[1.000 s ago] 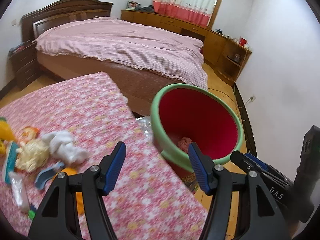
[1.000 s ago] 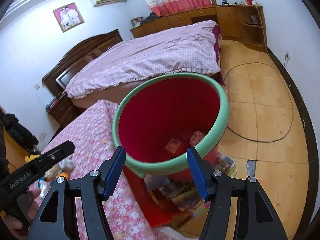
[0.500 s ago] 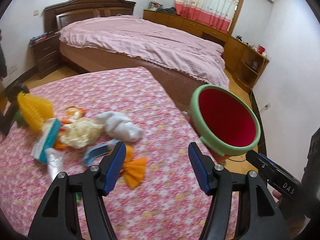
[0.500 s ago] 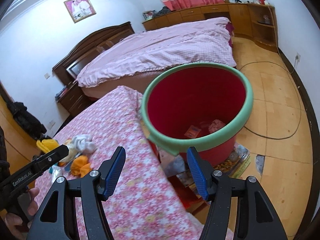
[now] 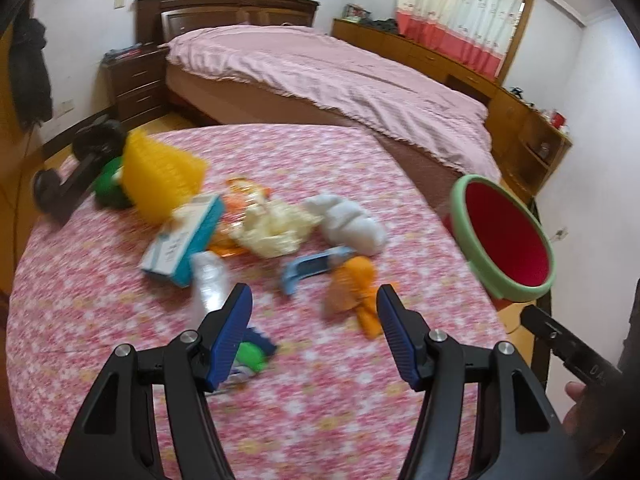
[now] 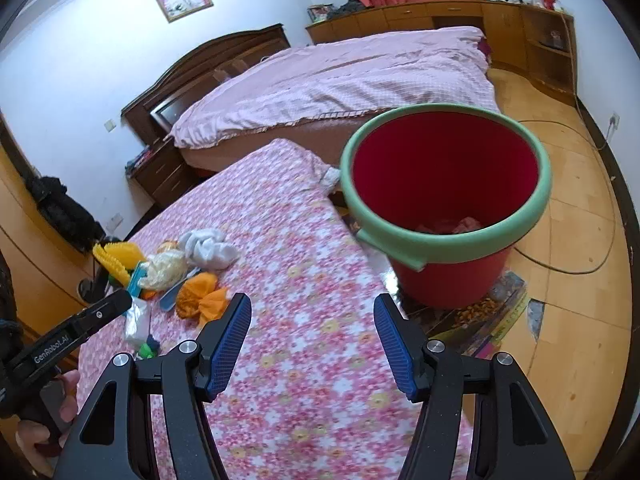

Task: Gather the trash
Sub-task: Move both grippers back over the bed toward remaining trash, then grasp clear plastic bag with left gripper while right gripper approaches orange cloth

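Note:
A pile of trash lies on the pink flowered table (image 5: 320,392): an orange wad (image 5: 354,286), a white crumpled cloth (image 5: 352,226), a cream plastic bag (image 5: 274,228), a blue-and-white box (image 5: 182,238), a clear wrapper (image 5: 208,284), a blue scrap (image 5: 310,270). My left gripper (image 5: 314,328) is open and empty, just short of the pile. My right gripper (image 6: 312,338) is open and empty over the table edge (image 6: 352,320), short of the red bucket with a green rim (image 6: 444,208), which holds some trash. The orange wad also shows in the right wrist view (image 6: 200,294).
A yellow bristly brush (image 5: 160,170), a green object (image 5: 108,188) and a black dumbbell (image 5: 76,172) lie at the table's far left. A bed with a pink cover (image 5: 340,76) stands behind. The bucket (image 5: 506,240) stands on papers on the wooden floor (image 6: 576,280).
Both grippers have swung left, away from the bucket toward the table. The trash pile has come into the middle of the left wrist view. Both stay open.

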`<state>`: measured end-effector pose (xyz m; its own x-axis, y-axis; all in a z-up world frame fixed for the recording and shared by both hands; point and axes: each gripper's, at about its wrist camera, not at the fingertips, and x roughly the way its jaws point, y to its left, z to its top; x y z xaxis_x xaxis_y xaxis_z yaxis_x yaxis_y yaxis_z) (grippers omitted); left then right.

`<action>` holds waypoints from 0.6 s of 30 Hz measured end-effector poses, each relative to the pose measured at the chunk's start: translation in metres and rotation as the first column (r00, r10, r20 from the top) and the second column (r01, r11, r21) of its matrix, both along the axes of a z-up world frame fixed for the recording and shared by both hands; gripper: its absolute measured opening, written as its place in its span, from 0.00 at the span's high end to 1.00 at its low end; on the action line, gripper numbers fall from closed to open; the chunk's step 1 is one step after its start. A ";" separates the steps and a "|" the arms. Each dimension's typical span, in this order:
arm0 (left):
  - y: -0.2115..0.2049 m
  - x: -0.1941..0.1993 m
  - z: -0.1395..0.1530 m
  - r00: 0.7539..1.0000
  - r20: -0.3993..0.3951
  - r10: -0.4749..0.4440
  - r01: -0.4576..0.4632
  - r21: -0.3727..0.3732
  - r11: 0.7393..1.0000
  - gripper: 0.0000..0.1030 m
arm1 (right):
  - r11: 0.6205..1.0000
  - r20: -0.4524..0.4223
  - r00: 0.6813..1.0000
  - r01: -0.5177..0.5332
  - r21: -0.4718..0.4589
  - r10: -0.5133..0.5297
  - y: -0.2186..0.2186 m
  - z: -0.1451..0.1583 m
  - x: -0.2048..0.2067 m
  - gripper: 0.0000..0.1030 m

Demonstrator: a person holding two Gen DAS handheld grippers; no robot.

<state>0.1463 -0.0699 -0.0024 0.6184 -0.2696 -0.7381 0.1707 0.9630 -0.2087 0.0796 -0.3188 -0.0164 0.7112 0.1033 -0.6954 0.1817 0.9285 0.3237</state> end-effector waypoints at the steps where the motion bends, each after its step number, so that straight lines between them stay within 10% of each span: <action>1: 0.005 -0.001 -0.002 1.000 -0.004 0.010 -0.010 0.004 1.000 0.37 | 1.000 -0.004 1.000 -0.005 -0.002 0.005 0.003 -0.001 0.001 0.37; 18: 0.051 0.029 -0.047 0.985 -0.113 0.134 -0.132 0.022 0.991 0.38 | 0.996 -0.103 0.991 -0.085 -0.023 0.082 0.043 -0.028 0.018 0.37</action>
<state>0.1755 -0.0189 -0.0492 0.5599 -0.1792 -0.8089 0.0172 0.9786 -0.2049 0.0977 -0.2761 -0.0449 0.6260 0.1394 -0.7672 0.1342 0.9499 0.2821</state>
